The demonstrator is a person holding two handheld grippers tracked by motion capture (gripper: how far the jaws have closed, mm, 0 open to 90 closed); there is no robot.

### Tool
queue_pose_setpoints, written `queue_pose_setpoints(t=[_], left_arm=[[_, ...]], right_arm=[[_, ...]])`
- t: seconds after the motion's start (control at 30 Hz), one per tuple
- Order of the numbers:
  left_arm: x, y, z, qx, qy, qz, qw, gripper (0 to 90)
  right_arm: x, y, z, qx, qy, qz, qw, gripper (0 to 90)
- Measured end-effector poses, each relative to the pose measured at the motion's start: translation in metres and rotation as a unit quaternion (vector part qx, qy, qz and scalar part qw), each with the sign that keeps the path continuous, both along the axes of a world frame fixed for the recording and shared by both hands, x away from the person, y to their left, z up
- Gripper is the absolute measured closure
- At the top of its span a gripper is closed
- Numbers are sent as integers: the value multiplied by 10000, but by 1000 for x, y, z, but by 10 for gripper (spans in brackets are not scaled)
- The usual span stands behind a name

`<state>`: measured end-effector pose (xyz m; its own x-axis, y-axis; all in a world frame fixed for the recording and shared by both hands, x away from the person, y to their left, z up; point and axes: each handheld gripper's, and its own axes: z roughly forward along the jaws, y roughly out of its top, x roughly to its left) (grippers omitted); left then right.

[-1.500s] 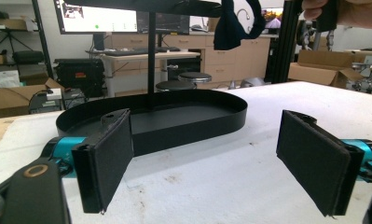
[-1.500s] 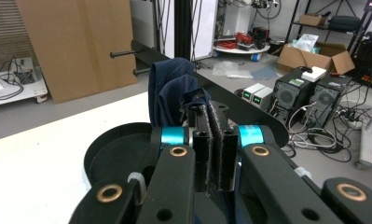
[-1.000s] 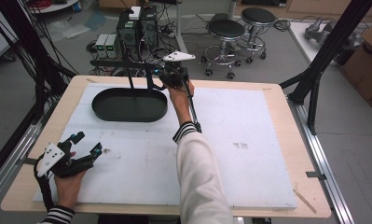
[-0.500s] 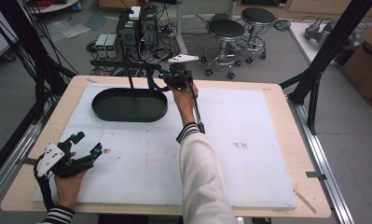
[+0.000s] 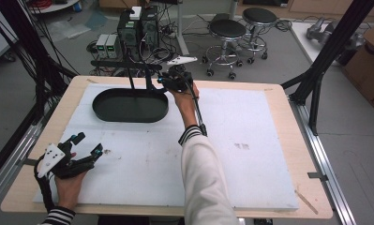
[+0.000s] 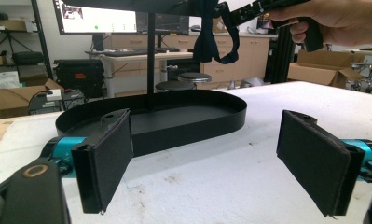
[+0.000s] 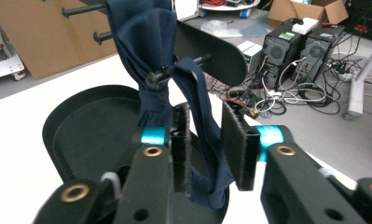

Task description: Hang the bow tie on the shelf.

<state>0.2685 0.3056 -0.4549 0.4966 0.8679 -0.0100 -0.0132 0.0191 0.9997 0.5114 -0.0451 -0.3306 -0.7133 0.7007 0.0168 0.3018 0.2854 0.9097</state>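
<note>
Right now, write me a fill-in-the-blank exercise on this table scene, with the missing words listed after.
1. The dark blue cloth hangs from a peg on the black ____ that rises out of the tray.
2. The oval tray on the white mat is ____ in colour.
3. The strip of cloth passes ____ the jaws of the right gripper, which have just been opening.
4. The left gripper rests near the table's front edge with its jaws ____.

Missing words: stand; black; between; open

No text, label, brand or number reading clearly. Wide computer monitor (image 6: 104, 18) behind tabletop showing bright window, content too small to read. Faint grey marks on white foam tabletop (image 5: 241, 146) staying illegible.
</note>
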Motion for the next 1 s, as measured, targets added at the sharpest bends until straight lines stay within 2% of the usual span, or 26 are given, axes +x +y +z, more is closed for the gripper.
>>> queue_pose_setpoints(t=[0.1, 0.17, 0.2, 0.27, 0.33, 0.37, 0.43, 0.47, 0.5, 0.57, 0.63, 0.67, 0.77, 0.8, 0.93, 1.0], left_arm=[[0, 0, 0, -4, -1, 0, 10000, 186], [0, 0, 0, -8, -3, 0, 10000, 186], [0, 0, 0, 5, -2, -1, 10000, 186], [0, 0, 0, -2, -5, 1, 10000, 186], [0, 0, 0, 8, 1, 1, 10000, 186], [0, 0, 0, -8, 2, 7, 10000, 186], [0, 0, 0, -21, -3, 3, 10000, 186], [0, 0, 0, -20, 1, 4, 10000, 186], [0, 0, 0, -16, 7, -3, 10000, 183], [0, 0, 0, -23, -5, -1, 10000, 183], [0, 0, 0, -11, -1, -4, 10000, 183], [0, 0, 0, -16, -8, 3, 10000, 183], [0, 0, 0, 2, -15, -4, 10000, 180], [0, 0, 0, -5, -16, -5, 10000, 179], [0, 0, 0, 6, -14, -13, 10000, 177], [0, 0, 0, 8, -19, -14, 10000, 176]], right_arm=[[-1, -3, 1, 39, 95, 60, 9999, 630], [-2, -4, 1, 16, 108, 56, 9999, 621], [-3, -7, 3, 39, 157, 77, 9998, 579], [-4, -9, 3, 55, 162, 100, 9998, 565], [-14, -16, 3, 135, -109, 34, 9998, 511], [-17, -19, 2, 142, -102, 4, 9998, 468], [-19, -24, 2, 154, 169, 110, 9997, 372], [-19, -24, 2, 154, 169, 110, 9997, 372], [-22, -30, 6, 227, 343, 221, 9989, 358], [-28, -36, 12, 281, 386, 323, 9983, 350], [-31, -38, 16, 310, 361, 364, 9982, 345], [-38, -44, 23, 411, 308, 435, 9977, 314], [-46, -50, 29, 549, 195, 494, 9971, 312], [-59, -58, 31, 542, -176, 451, 9974, 312], [-77, -78, 39, 493, 289, 685, 9960, 234], [-80, -82, 41, 494, 323, 722, 9956, 223]])
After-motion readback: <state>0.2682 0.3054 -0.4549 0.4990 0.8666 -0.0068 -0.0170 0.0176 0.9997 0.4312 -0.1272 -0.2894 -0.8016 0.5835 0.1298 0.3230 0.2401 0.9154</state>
